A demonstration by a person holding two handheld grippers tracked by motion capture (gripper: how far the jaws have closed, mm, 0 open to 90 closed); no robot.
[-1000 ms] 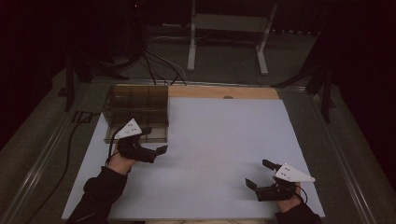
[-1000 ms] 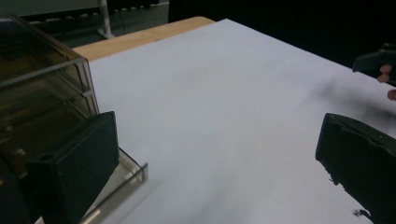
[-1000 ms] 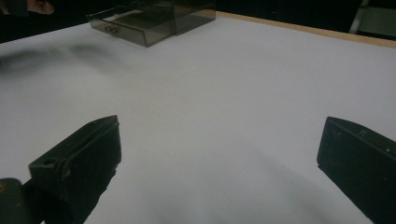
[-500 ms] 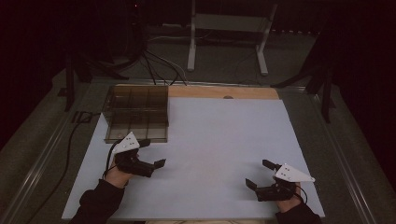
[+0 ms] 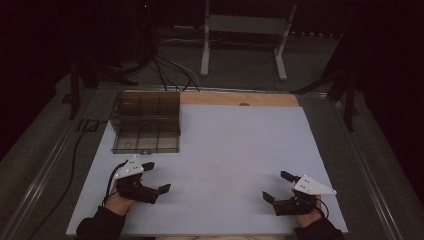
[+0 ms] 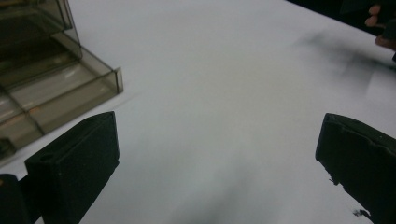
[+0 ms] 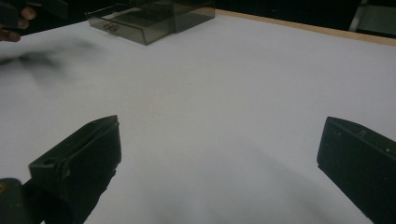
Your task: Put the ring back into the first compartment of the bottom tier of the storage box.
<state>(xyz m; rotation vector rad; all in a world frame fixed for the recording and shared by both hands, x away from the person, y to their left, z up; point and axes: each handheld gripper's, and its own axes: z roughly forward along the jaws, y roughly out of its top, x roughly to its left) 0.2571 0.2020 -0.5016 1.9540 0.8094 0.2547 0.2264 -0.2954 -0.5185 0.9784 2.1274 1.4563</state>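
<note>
The divided organizer box (image 5: 146, 123) of smoke-tinted clear plastic stands at the 10 o'clock corner of the white table sheet (image 5: 235, 150), its far edge by the wooden strip (image 5: 240, 99). In the high view its compartments form a grid; any contents are too dim to tell.

The left gripper (image 5: 152, 178) sits at 7 o'clock, near the box's near wall but apart from it. Its jaws are spread wide with nothing between them. In the left gripper view the box corner (image 6: 70, 88) lies toward 10 o'clock of the jaws.

The right gripper (image 5: 280, 186) rests at 5 o'clock, well apart from the box, jaws likewise spread and empty. In the right gripper view the box (image 7: 149, 18) lies far off at 11 o'clock.

Handling judgement: the box is probably light, rigid and thin-walled, with smooth sides that may slip under a light pinch and crack under a hard one. Take hold over an outer wall near a corner, one jaw inside a compartment and one outside. Avoid gripping mid-wall, where the plastic would flex most.
</note>
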